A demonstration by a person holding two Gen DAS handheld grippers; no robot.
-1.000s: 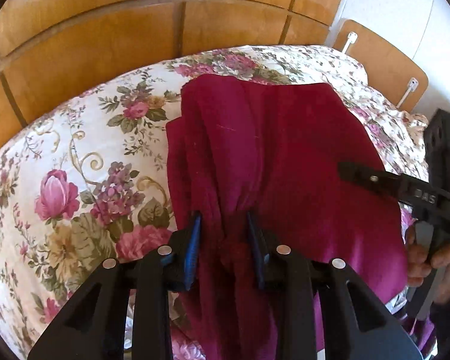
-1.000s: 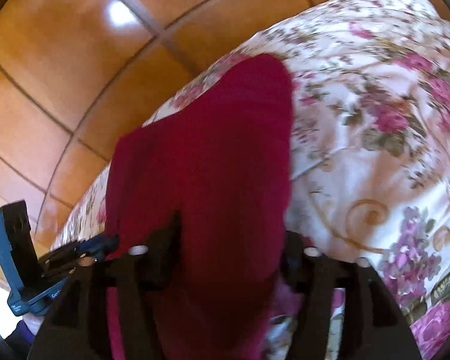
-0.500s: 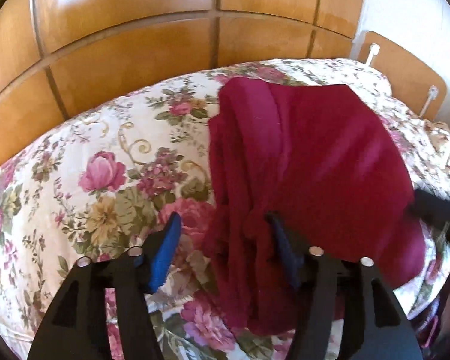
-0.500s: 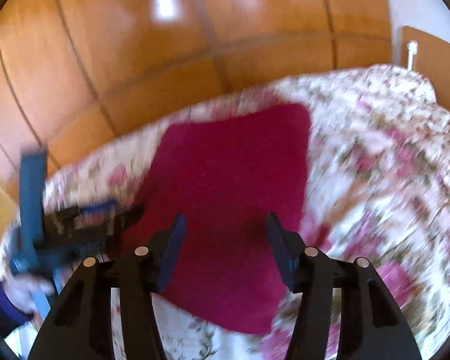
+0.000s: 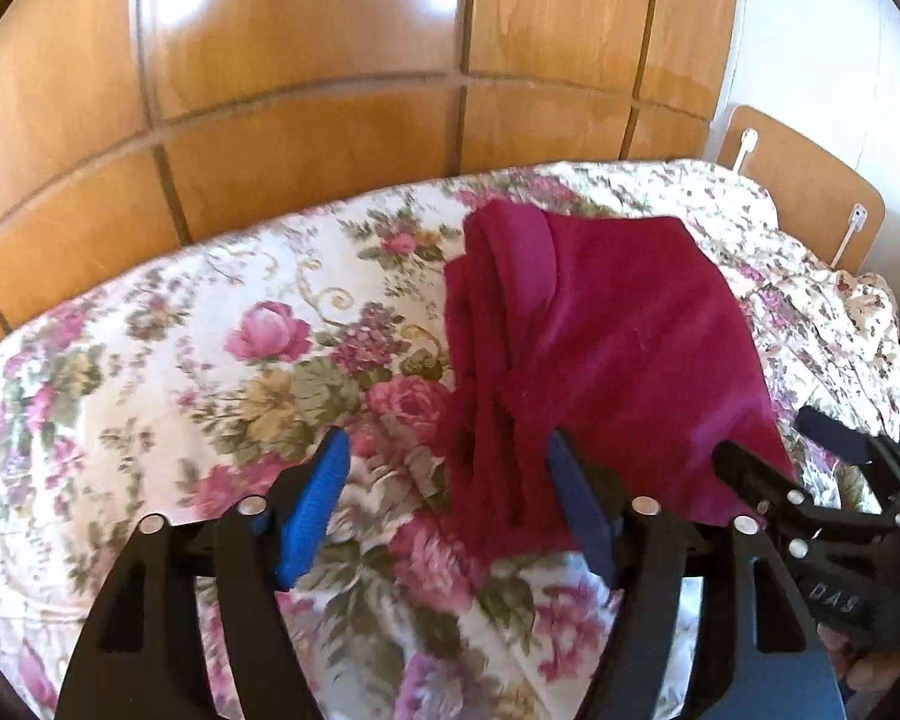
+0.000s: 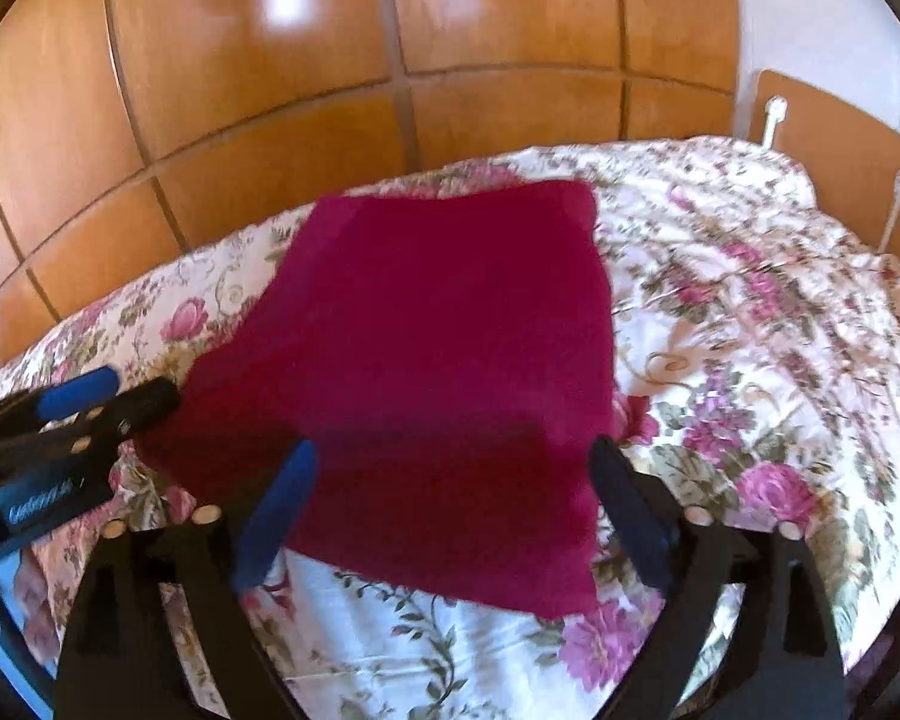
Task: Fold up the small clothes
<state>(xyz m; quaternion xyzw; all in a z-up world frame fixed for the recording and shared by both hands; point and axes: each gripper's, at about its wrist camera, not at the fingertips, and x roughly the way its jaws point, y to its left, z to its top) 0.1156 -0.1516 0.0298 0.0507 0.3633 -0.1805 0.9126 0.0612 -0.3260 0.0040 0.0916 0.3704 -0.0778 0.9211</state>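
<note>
Stage: fold laid, late | crimson garment (image 6: 444, 360) folded flat on floral bed (image 6: 750, 360) | left gripper (image 5: 450, 504), right gripper (image 6: 450, 516) fingers opening, empty | left: tidy bunched left edge.

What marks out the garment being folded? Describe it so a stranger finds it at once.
Start at the wooden wardrobe, then drop to the floral bedspread in front of it. The garment lies folded on that spread, a plain dark red slab, the only unpatterned thing among the printed roses.
</note>
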